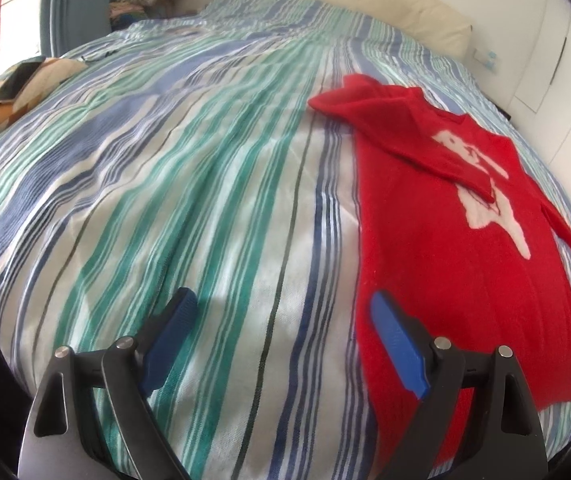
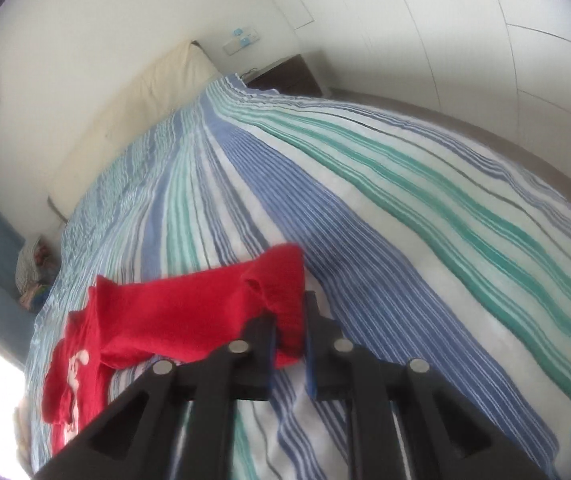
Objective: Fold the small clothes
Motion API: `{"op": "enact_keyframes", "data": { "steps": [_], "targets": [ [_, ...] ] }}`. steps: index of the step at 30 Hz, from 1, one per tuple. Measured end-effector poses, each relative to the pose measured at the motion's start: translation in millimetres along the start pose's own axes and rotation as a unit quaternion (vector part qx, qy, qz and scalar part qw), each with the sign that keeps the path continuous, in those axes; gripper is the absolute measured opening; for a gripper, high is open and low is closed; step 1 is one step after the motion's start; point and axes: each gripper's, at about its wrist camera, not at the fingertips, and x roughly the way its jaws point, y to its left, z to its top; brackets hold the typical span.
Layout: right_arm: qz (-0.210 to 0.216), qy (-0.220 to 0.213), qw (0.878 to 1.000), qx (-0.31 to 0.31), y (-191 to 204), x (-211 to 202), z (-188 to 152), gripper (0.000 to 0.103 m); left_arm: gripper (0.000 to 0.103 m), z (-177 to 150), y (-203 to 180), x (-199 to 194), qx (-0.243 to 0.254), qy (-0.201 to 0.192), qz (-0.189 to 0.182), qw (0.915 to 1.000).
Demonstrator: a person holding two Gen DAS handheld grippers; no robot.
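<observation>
Right claw [image 2: 290,334] pinching red sweater [image 1: 465,240] sleeve

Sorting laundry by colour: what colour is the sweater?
Red sweater with a white motif; clearest in the left wrist view.

A striped duvet [image 1: 173,168] in blue, green and white covers the bed, with a cream headboard cushion [image 1: 349,4] along its far edge. A patterned pillow [image 1: 25,88] lies at the left edge (a dark flat object rests on it). A wooden nightstand [image 2: 289,72] stands by the far corner.
</observation>
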Motion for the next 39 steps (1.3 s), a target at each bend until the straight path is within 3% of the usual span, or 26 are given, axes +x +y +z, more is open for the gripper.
{"op": "enact_keyframes", "data": {
  "steps": [3,6,10,12,17,19,23,25,28,30,32,33,35,37,39],
  "targets": [
    [0.002,-0.002,0.998,0.060,-20,3,-4,0.010,0.090,-3,-4,0,0.011,-0.003,0.012,0.9999],
    [-0.029,-0.017,0.999,0.032,-18,-4,7,0.010,0.090,-2,-6,2,0.017,-0.002,0.022,0.9996],
    [-0.066,0.012,0.997,0.042,-30,8,2,0.009,0.090,0,-8,3,0.024,0.002,0.030,0.9993],
    [-0.064,0.013,0.996,0.062,-41,8,1,0.008,0.090,0,-8,2,0.026,0.003,0.031,0.9992],
    [-0.007,0.010,0.990,0.143,-70,0,-1,0.008,0.090,-2,-6,0,0.028,0.006,0.040,0.9988],
    [-0.011,0.003,0.989,0.150,-74,-8,-2,0.009,0.090,-1,-5,-3,0.025,0.008,0.041,0.9988],
    [-0.052,-0.035,0.987,0.151,-77,-32,1,0.015,0.090,4,-10,-15,0.033,0.006,0.054,0.9980],
    [-0.061,-0.049,0.990,0.117,-64,-42,5,0.020,0.090,13,-18,-25,0.045,-0.005,0.052,0.9976],
    [-0.025,-0.046,0.998,0.037,-29,-38,8,0.025,0.090,40,-38,-39,0.070,-0.028,0.027,0.9968],
    [-0.004,-0.014,1.000,0.018,-16,-23,4,0.045,0.090,62,-57,-48,0.090,-0.047,0.002,0.9948],
    [-0.024,0.043,0.998,0.036,-22,1,-7,0.048,0.096,83,-79,-55,0.111,-0.066,-0.023,0.9913],
    [-0.031,0.046,0.997,0.051,-27,4,-11,0.042,0.099,93,-93,-54,0.127,-0.069,-0.040,0.9888],
    [-0.039,0.033,0.998,0.049,-27,-1,-12,0.041,0.100,105,-123,-45,0.172,-0.067,-0.070,0.9803],
    [-0.056,0.031,0.998,0.025,-22,-3,-14,0.041,0.100,109,-158,-24,0.251,-0.055,-0.081,0.9630],
    [-0.062,0.032,0.997,0.017,-19,-2,-17,0.042,0.099,106,-190,5,0.330,-0.042,-0.071,0.9404]
  ]
}}
